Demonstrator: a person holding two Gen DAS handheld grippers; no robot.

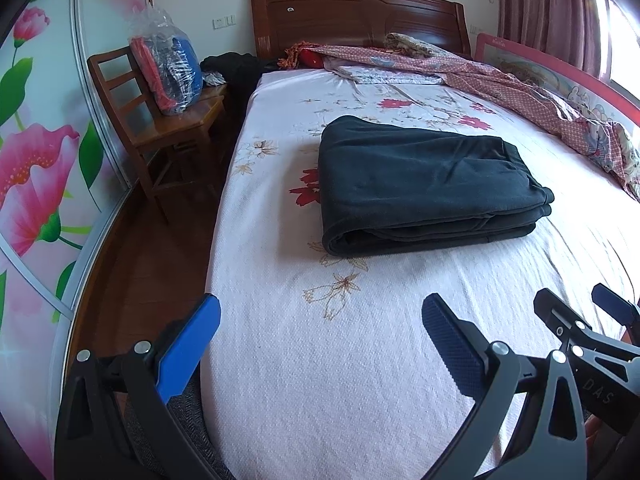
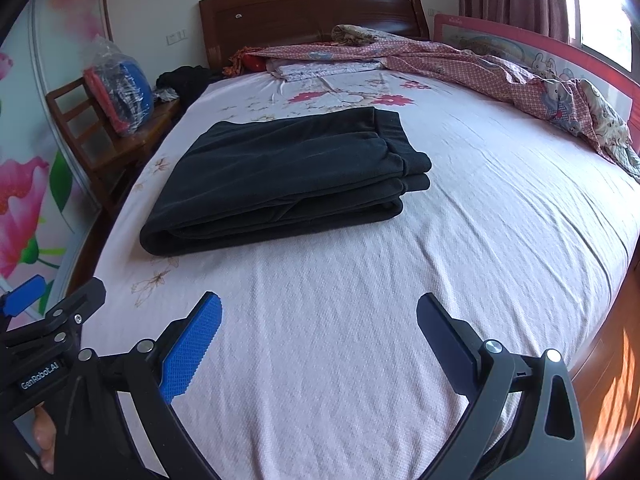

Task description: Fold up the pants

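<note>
**Folded pants on bed, both grippers empty**

Dark pants [image 1: 428, 184] [image 2: 288, 176]: folded into a layered rectangle, lying on the floral bed sheet [image 1: 360, 360] [image 2: 460, 240], toward its left side.
Left gripper [image 1: 320, 340]: fingers spread apart, holding nothing, near edge of bed.
Right gripper [image 2: 320, 336]: fingers spread apart, holding nothing, near the pants.
Wooden chair [image 1: 160, 128]: left of bed, carrying a plastic-wrapped bundle [image 1: 168, 68].

Folded pants [image 1: 424, 184] on bed [image 1: 360, 360], chair [image 1: 160, 120] left, quilt [image 1: 520, 92] behind-right

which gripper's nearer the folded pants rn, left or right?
Too close to call. Left gripper and right gripper hover side by side, both open, over the sheet short of the folded pants. Neither touches them.
</note>
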